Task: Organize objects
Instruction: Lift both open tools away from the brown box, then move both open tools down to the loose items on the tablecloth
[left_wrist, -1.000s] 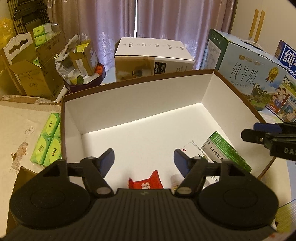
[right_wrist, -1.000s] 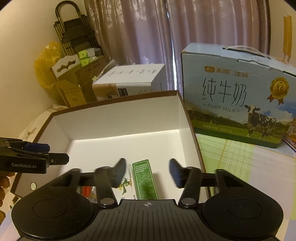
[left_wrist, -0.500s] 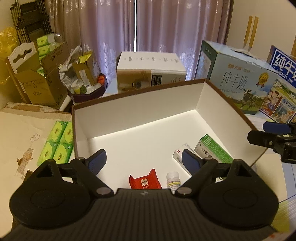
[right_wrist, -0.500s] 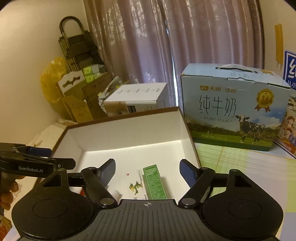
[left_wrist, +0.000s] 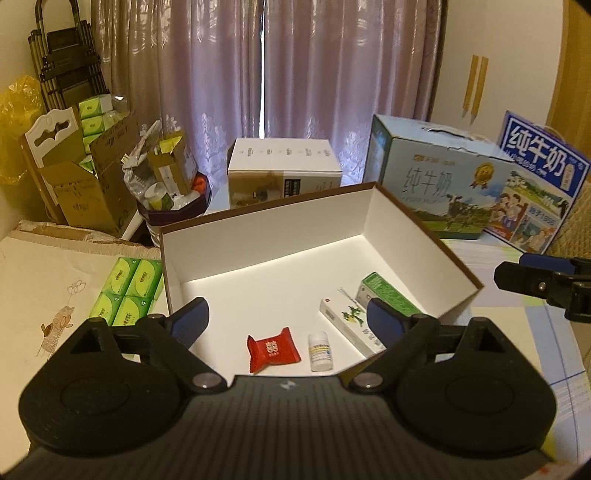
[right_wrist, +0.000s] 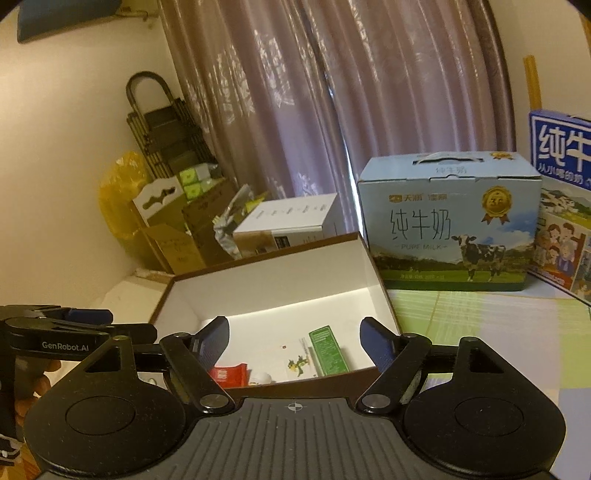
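An open white box with a brown rim (left_wrist: 266, 240) (right_wrist: 280, 284) stands on the table. Inside lie a red candy packet (left_wrist: 272, 349) (right_wrist: 229, 373), a small white bottle (left_wrist: 320, 350) (right_wrist: 261, 377), a white medicine box (left_wrist: 351, 325) (right_wrist: 297, 360) and a green box (left_wrist: 388, 295) (right_wrist: 328, 350). My left gripper (left_wrist: 286, 317) is open and empty, above the box's near edge. My right gripper (right_wrist: 293, 334) is open and empty, at the box's near right side; it also shows in the left wrist view (left_wrist: 543, 280).
Two milk cartons (left_wrist: 436, 192) (left_wrist: 535, 188) stand to the right behind the box. A white carton (left_wrist: 282, 173) stands behind it. Green tissue packs (left_wrist: 127, 291) lie left of the box. Cardboard boxes (left_wrist: 74, 184) and a cluttered bin (left_wrist: 170, 184) stand at the far left.
Both grippers have pulled back and up from the box and opened wider. The candy, bottle and boxes inside now show fully.
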